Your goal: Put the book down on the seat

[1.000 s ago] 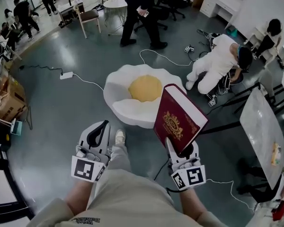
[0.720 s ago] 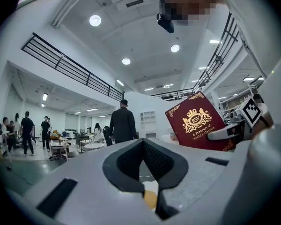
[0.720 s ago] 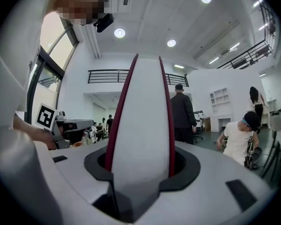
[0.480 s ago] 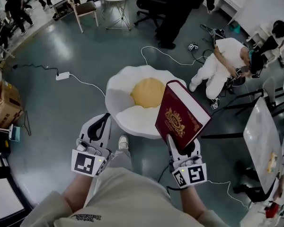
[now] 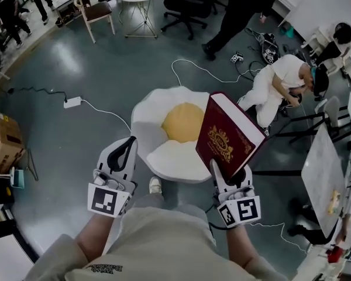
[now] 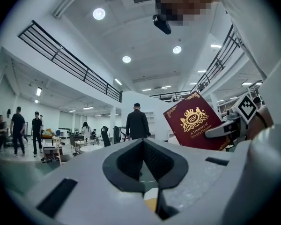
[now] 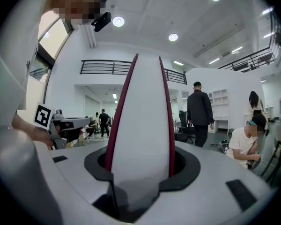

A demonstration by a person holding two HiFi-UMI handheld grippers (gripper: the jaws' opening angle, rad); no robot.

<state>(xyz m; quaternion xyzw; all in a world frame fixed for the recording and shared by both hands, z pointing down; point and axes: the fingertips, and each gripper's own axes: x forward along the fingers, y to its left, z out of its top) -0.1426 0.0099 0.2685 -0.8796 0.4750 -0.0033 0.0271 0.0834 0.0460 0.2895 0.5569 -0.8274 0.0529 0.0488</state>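
Maroon cloth with gold stamping covers the book (image 5: 228, 134), which stands tilted in the air with its lower corner clamped in the right gripper (image 5: 230, 174). That gripper's jaws are parted only by the book's thickness and press on both covers. In the right gripper view the white page edge (image 7: 143, 125) rises between 2 thin maroon cover edges, seated in the dark pads. The left gripper view catches the front cover (image 6: 194, 123): a crowned gold crest with the letters "RW", and beneath it "A Treasury of World's Classics", inside an ornate gold border. From the head view the book overlaps the right rim of the seat (image 5: 164, 157), a white, egg-shaped floor seat with a yellow cushion (image 5: 183, 122) at its middle. The book is held up off the seat, not resting on it. The left gripper (image 5: 121, 154) is level beside the right one, over the seat's near left edge, its jaws closed together on nothing. Each gripper carries a cube with a black-and-white square marker (image 5: 107, 201). Dark print on the person's beige top is too small to read.
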